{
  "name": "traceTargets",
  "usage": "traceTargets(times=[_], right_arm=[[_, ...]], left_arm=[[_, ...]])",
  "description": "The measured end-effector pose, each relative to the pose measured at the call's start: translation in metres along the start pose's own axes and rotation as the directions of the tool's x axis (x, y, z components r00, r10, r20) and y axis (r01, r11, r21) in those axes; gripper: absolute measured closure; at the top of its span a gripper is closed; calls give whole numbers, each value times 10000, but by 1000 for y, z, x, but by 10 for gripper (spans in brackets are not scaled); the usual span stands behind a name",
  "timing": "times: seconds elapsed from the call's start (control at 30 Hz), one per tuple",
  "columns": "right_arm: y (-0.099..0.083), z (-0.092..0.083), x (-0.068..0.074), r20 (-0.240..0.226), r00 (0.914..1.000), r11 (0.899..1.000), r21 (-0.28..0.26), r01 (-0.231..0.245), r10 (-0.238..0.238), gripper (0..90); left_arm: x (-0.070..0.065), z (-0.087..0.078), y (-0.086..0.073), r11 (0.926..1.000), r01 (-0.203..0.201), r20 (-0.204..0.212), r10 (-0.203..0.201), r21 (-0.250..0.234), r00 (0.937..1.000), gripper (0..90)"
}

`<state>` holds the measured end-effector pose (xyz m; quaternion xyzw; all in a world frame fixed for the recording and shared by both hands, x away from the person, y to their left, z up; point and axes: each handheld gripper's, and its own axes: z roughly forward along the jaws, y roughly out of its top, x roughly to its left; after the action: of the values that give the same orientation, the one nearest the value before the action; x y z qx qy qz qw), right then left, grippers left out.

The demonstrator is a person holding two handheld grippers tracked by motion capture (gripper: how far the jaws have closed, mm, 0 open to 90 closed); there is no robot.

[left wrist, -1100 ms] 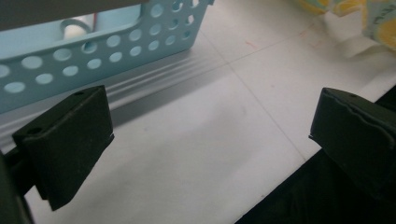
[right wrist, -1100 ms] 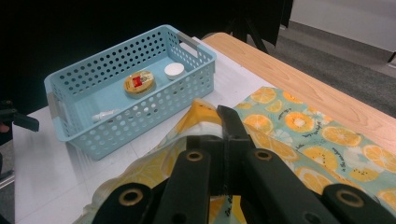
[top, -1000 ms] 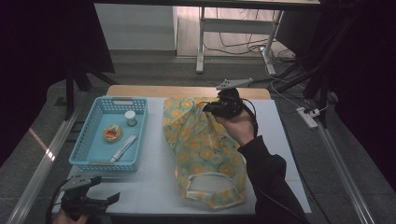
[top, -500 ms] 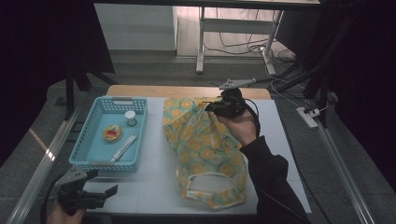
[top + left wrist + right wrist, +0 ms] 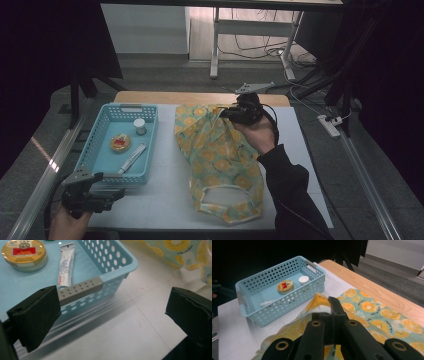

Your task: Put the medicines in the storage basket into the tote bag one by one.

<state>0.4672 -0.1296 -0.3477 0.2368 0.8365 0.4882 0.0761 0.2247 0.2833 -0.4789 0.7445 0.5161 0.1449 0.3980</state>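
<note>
A yellow and teal fruit-print bag lies along the middle of the white table, its handle opening at the near end. My right gripper is at the bag's far end, shut on a raised fold of its fabric. My left gripper hovers at the table's near left corner, just in front of the blue basket. Its jaws stand wide open with nothing between them. The basket's corner is right ahead of it.
The basket holds a round gold tin, a white tube and a small white jar. A wooden strip edges the far side of the table. Metal rails run along both sides.
My left gripper has risen and come a little closer to the basket's near edge. The right gripper and the bag have not moved.
</note>
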Motion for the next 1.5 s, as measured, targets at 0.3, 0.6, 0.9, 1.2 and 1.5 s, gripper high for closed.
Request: traceTargets(times=[0.3, 0.6, 0.9, 1.2, 1.5], right_arm=[[-1, 0, -1, -14, 10000, 10000, -10, -3, 3, 900], [-2, 1, -1, -22, 10000, 10000, 2, 17, -17, 900], [-1, 1, 0, -2, 10000, 10000, -10, 27, -27, 900], [-1, 3, 0, 7, 10000, 10000, 4, 40, -40, 900], [-1, 3, 0, 11, 10000, 10000, 9, 84, -84, 900]], left_arm=[[10, 7, 13, 9998, -183, -317, 182, -32, 9993, 0], [22, 16, 34, 9981, -620, -242, 619, -28, 9978, 18], [33, 23, 50, 9993, -355, -696, 359, 79, 9969, 0], [51, 34, 69, 9988, 138, -847, -97, 471, 9964, 12], [63, 49, 88, 9983, -16, -844, 65, 586, 9964, 0]])
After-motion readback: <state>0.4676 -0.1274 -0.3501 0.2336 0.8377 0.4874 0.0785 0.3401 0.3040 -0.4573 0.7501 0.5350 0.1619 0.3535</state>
